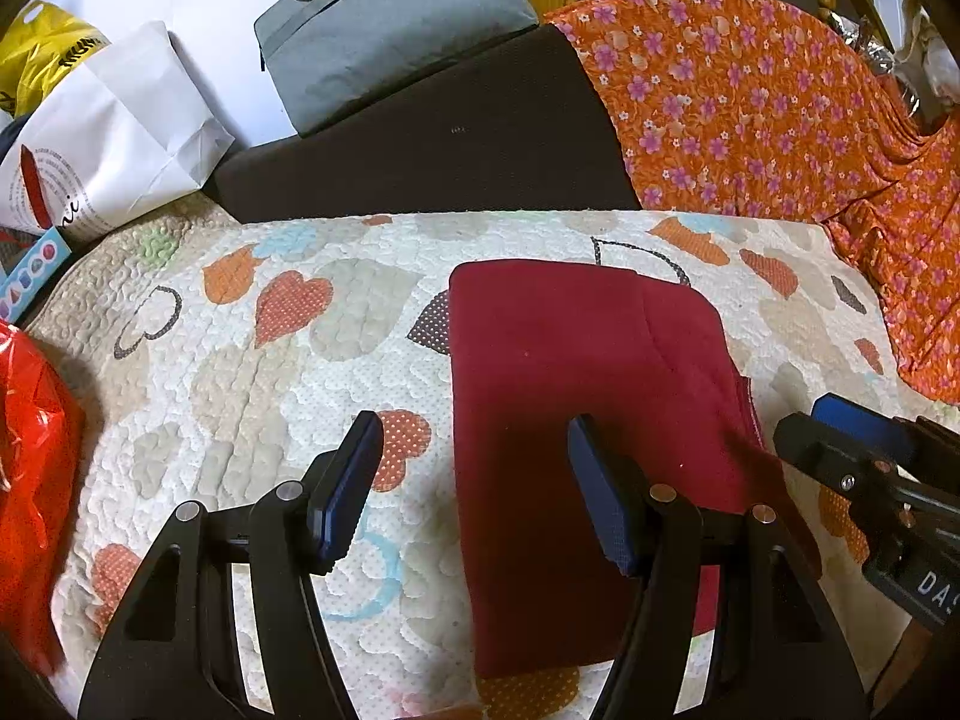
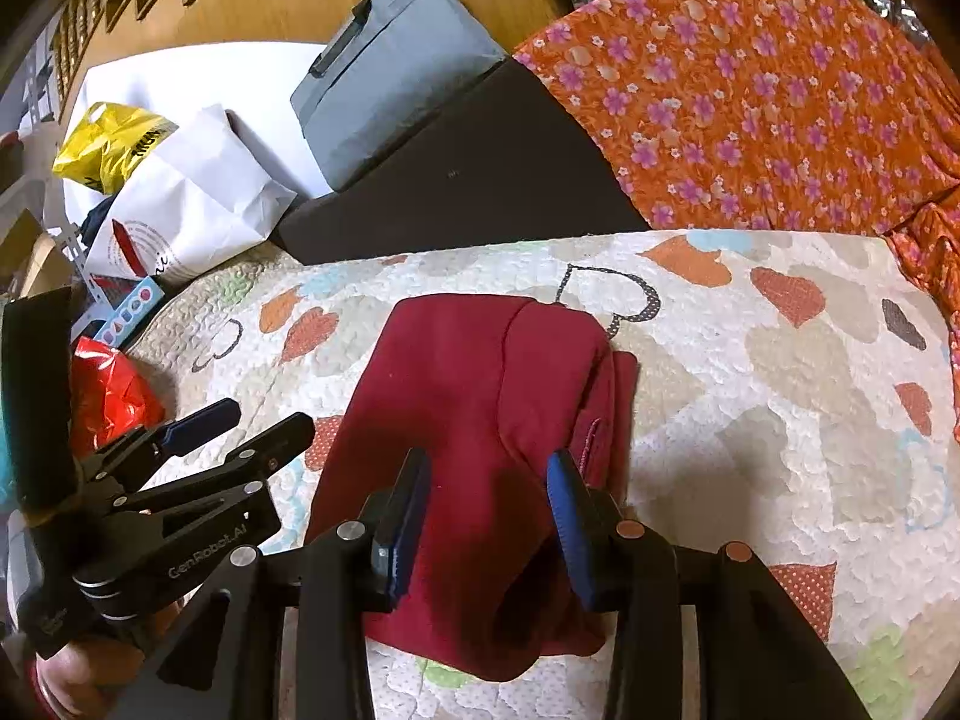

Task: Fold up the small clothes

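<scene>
Folded dark-red garment (image 1: 576, 396) flat on heart-print quilt (image 1: 240, 396). L gripper (image 1: 474, 468) spread wide, nothing pinched. R gripper (image 2: 489, 501) partly spread over garment, not pinching.

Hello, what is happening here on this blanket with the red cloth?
A person is folding small clothes with a handheld gripper in each hand. A dark red garment lies folded into a neat rectangle on the heart-patterned quilt. The left gripper and the right gripper both hover open above it, and neither holds the cloth. The fold looks finished. Bags and an orange floral cloth lie around.
</scene>
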